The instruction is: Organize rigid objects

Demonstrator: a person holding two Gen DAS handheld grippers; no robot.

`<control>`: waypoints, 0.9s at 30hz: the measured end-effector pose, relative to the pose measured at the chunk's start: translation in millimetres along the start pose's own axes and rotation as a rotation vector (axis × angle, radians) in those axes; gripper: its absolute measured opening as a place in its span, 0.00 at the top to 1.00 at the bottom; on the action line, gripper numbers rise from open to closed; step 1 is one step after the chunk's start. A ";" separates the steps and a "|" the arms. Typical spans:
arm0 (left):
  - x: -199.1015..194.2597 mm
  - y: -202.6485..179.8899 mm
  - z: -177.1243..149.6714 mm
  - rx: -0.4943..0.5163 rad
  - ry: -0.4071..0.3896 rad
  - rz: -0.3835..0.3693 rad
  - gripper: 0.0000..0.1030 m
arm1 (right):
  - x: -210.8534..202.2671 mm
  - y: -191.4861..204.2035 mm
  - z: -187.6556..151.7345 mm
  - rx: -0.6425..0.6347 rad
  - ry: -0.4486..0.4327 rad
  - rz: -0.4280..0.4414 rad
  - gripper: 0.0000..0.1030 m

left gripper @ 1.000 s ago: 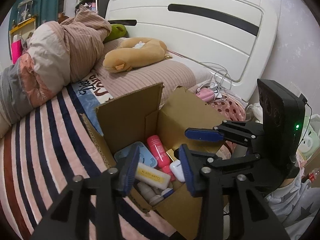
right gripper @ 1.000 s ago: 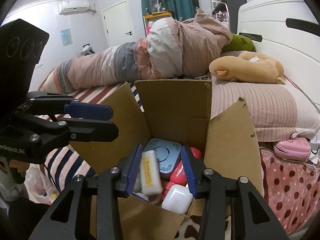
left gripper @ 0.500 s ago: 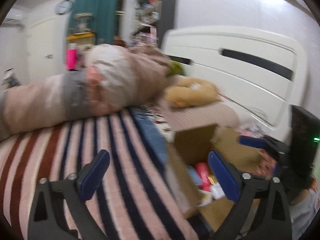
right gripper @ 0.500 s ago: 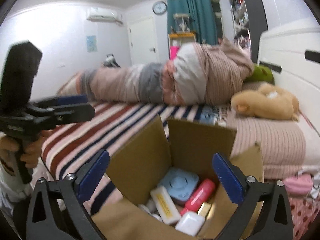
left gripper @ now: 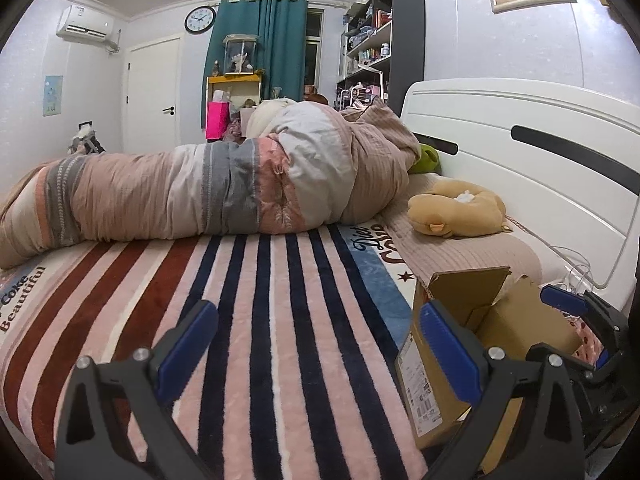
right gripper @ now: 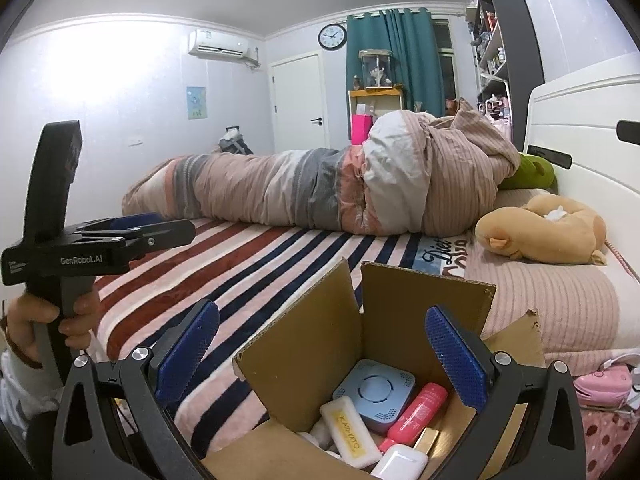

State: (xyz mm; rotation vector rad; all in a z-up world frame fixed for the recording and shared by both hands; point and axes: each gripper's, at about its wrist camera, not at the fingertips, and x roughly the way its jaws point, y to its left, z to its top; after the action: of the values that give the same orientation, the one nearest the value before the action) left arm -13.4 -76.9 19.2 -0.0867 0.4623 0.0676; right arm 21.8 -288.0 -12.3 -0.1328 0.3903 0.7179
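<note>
An open cardboard box (right gripper: 304, 364) stands on the striped bed. In it lie a blue square device (right gripper: 374, 390), a pink tube (right gripper: 416, 410), a cream bar with yellow lettering (right gripper: 350, 432) and a white case (right gripper: 400, 464). My right gripper (right gripper: 318, 354) is open and empty above the box. My left gripper (left gripper: 316, 348) is open and empty over the blanket, left of the box (left gripper: 436, 384); it also shows in the right wrist view (right gripper: 132, 226). The right gripper also shows in the left wrist view (left gripper: 576, 320).
A rolled quilt (left gripper: 224, 192) lies across the bed. A tan plush toy (left gripper: 456, 212) rests on the pillow by the white headboard (left gripper: 520, 152). A pink gadget with cables (right gripper: 604, 384) lies to the right of the box.
Both grippers have opened wide and pulled back and up from the box. The left gripper has swung left over the striped blanket. The items stay in the box.
</note>
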 end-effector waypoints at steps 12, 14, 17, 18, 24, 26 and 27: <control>4.5 -4.4 -1.6 0.009 0.013 0.021 0.02 | 0.3 -0.4 0.2 0.002 -0.001 0.005 0.00; 5.8 -4.1 -0.9 0.009 0.016 0.019 0.02 | 0.5 0.6 0.2 0.002 0.000 0.001 0.00; 5.7 -4.2 -1.4 0.012 0.016 0.022 0.02 | 0.5 0.1 0.1 0.003 0.002 0.002 0.00; 5.9 -4.4 -1.7 0.014 0.016 0.024 0.02 | 1.3 0.5 0.1 0.005 0.003 0.003 0.00; 5.4 -5.7 -2.2 0.013 0.015 0.026 0.02 | 2.3 1.0 -0.5 0.008 0.003 0.005 0.00; 5.5 -5.3 -2.1 0.014 0.015 0.025 0.02 | 2.2 0.5 -0.5 0.009 0.003 0.006 0.00; 5.5 -5.1 -2.1 0.012 0.016 0.024 0.02 | 2.3 0.7 -0.5 0.009 0.003 0.006 0.00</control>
State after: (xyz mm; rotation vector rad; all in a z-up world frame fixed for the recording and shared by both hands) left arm -9.0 -82.0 15.2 -0.0697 0.4796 0.0882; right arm 22.7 -286.2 -13.7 -0.1248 0.3968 0.7218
